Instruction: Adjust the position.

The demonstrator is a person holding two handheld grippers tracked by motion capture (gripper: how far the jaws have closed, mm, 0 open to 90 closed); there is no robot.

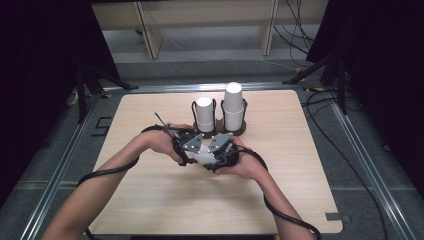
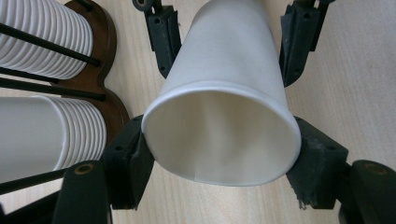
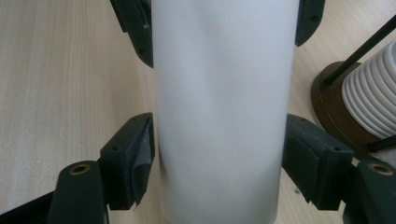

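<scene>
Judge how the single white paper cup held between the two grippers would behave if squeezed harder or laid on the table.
The paper cup looks thin-walled, so a harder squeeze from the left gripper or the right gripper would probably dent it. It is likely very light. Laid on its side, its tapered shape would probably roll in a curve.

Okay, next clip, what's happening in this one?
A person at a wooden table holds one white paper cup between both tongs: the left tongs grip it near its open rim, and the right tongs clamp its side. The cup lies on its side just above the tabletop, in front of a dark wooden holder that carries two stacks of upside-down cups, the right stack taller. Whether the cup is coming off a stack or going onto one cannot be told.
</scene>
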